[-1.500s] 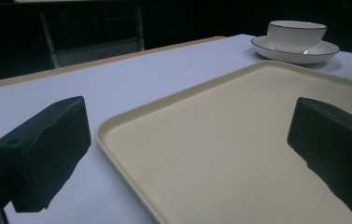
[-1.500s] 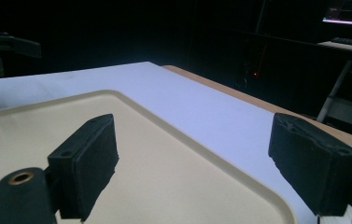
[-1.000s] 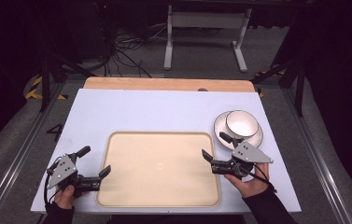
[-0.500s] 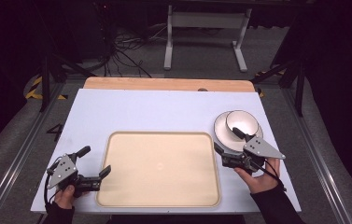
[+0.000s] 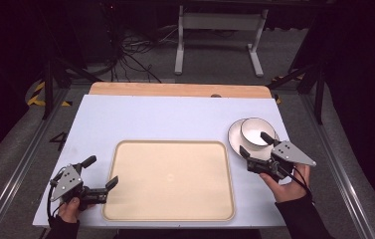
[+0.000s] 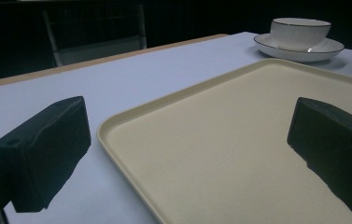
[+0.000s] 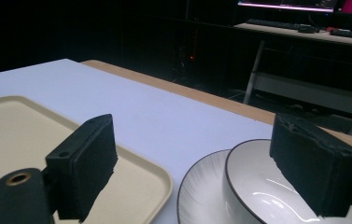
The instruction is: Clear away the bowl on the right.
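Right gripper [image 5: 256, 147] hovers at the near edge of the glossy white ceramic bowl with thin dark rim [image 5: 255, 131], which sits inside a matching white dark-rimmed saucer [image 5: 234, 139] at centre-right of the high view, just right of the beige rounded-corner plastic tray [image 5: 170, 179]. Fingers [image 7: 87, 163] spread wide; in the right gripper view the bowl rim lies low right, directly under the right-hand finger, so one finger reads as over the bowl, the other outside over the saucer. Left gripper [image 5: 100, 174], lower left of the high view, also spread, straddles the tray's left rim, well apart from the bowl. The right hand is nearer. The bowl is round, with no long axis; a rim pinch seems likely.
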Action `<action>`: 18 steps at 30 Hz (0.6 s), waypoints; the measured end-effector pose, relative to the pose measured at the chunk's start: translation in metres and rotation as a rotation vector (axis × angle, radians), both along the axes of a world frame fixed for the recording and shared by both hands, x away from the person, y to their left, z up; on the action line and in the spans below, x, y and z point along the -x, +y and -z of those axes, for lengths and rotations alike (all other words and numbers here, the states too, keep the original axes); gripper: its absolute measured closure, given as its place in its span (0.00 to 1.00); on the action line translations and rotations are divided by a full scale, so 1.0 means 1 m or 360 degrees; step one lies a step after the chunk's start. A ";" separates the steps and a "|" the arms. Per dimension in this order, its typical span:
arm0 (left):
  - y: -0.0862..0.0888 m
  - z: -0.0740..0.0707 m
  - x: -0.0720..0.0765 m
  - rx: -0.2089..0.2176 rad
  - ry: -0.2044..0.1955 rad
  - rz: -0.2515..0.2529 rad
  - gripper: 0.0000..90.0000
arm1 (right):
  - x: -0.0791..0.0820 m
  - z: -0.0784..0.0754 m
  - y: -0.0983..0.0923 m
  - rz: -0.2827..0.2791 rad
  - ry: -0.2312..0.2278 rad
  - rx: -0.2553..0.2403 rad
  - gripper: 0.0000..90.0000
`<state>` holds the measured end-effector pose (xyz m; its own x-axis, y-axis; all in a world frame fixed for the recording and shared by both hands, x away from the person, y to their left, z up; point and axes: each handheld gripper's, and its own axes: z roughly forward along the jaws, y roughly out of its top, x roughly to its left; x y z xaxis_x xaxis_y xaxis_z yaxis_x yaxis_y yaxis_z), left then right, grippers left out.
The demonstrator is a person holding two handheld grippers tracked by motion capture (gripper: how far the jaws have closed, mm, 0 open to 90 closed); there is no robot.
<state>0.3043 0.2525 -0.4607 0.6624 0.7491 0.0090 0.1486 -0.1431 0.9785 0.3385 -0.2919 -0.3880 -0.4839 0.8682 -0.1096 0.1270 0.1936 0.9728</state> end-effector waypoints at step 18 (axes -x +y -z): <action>0.000 0.000 0.000 -0.0002 0.0004 -0.0003 0.00 | -0.005 -0.003 -0.022 0.0224 0.0034 -0.0035 0.16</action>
<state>0.3045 0.2525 -0.4606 0.6612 0.7502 0.0085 0.1512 -0.1443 0.9779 0.3435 -0.3135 -0.3847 -0.3589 0.9298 -0.0810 0.1720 0.1512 0.9734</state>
